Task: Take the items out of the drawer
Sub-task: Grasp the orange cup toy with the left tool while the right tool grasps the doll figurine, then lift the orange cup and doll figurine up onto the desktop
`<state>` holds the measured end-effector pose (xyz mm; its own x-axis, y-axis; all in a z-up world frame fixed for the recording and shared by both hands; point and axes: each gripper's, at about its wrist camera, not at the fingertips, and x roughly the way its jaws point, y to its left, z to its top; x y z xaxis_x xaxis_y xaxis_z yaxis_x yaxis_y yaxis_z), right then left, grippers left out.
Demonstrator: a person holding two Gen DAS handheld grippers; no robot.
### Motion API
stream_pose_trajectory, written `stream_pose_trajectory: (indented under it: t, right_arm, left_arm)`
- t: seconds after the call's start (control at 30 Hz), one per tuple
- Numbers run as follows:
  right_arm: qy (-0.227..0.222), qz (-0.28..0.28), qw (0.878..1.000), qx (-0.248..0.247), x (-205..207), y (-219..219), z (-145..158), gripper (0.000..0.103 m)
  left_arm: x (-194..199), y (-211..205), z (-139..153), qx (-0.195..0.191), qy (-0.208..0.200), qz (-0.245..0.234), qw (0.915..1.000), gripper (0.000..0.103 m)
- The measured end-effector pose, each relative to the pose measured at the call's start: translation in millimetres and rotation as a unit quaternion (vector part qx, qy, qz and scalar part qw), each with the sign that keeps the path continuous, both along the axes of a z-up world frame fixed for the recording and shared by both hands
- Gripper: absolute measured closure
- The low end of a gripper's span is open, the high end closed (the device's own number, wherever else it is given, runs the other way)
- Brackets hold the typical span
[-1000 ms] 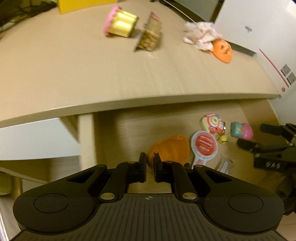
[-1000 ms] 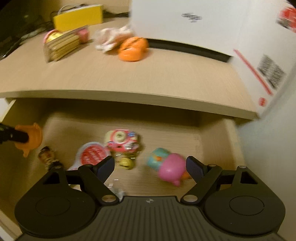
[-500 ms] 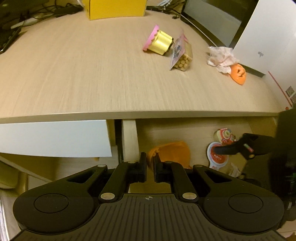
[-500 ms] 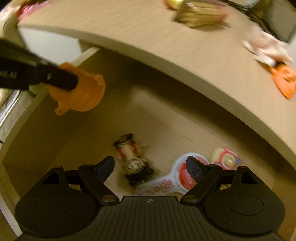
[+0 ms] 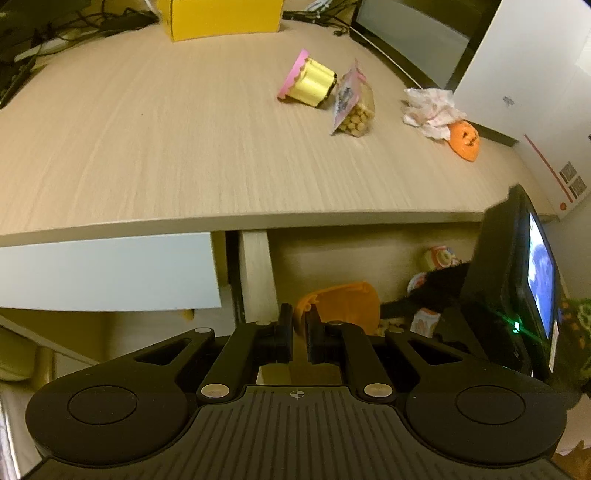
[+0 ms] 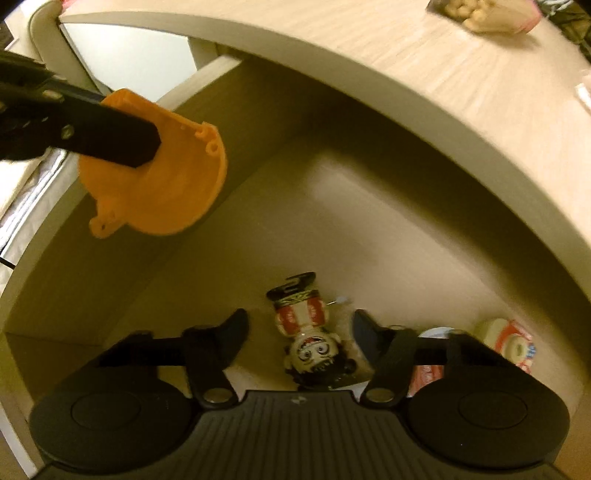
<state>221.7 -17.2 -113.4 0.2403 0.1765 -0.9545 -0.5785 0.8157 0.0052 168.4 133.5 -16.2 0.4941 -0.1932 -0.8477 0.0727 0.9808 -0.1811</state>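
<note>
The right tool (image 6: 299, 332) has been swung from the drawer's right side to its left, and its jaws have just been closing, now half spread astride a small doll figure (image 6: 308, 339) lying on the drawer (image 6: 388, 229) floor, with no pad contact visible. The left tool (image 5: 299, 332) is pressed together on an orange half-shell (image 5: 343, 304), held clear above the drawer beside its left wall. 4 items are already laid on the pale wood worktop (image 5: 147, 147); a round sticker (image 6: 509, 341) remains inside. A yellow box (image 5: 221, 14) and cables are noted behind.
</note>
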Motion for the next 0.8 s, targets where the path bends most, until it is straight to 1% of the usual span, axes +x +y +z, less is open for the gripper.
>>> stream_pose_trajectory:
  t: [0.07, 0.13, 0.17, 0.33, 0.43, 0.6, 0.67, 0.73, 0.8]
  right_arm:
    - [-0.006, 0.007, 1.0, 0.0, 1.7, 3.0, 1.4, 0.055]
    - [-0.01, 0.01, 1.0, 0.001, 2.6, 5.2, 3.4, 0.069]
    - [-0.013, 0.008, 1.0, -0.004, 2.4, 6.1, 4.6, 0.07]
    - [-0.023, -0.009, 1.0, -0.004, -5.0, -4.1, 16.5, 0.07]
    - [-0.032, -0.027, 0.999, -0.006, -13.7, -17.9, 26.3, 0.07]
    - [-0.036, -0.082, 0.996, 0.002, -33.6, -53.8, 42.5, 0.07]
    - [-0.038, -0.109, 0.993, 0.011, -40.8, -68.7, 50.6, 0.07]
    - [-0.046, -0.132, 0.99, 0.027, -52.9, -86.9, 62.8, 0.07]
    - [-0.066, -0.157, 0.984, 0.046, -57.3, -92.8, 82.5, 0.07]
  left_arm:
    - [-0.8, 0.2, -0.2, -0.001, 0.001, -0.001, 1.0, 0.094]
    - [-0.9, 1.0, 0.3, -0.003, 0.002, -0.001, 1.0, 0.094]
    - [-1.1, 1.0, 0.9, -0.003, 0.002, -0.001, 1.0, 0.094]
    - [-1.9, -5.0, -0.4, -0.004, 0.009, -0.011, 0.9999, 0.094]
    - [-3.8, -17.8, -3.9, -0.007, 0.02, -0.032, 0.9993, 0.094]
    - [-5.9, -39.3, -10.7, -0.019, 0.031, -0.056, 0.9978, 0.094]
    - [-5.2, -45.1, -6.5, -0.024, 0.022, -0.059, 0.9977, 0.094]
    - [-3.2, -48.4, 5.7, -0.03, -0.001, -0.06, 0.9977, 0.094]
    - [3.5, -48.6, 24.1, -0.04, -0.033, -0.06, 0.9968, 0.094]
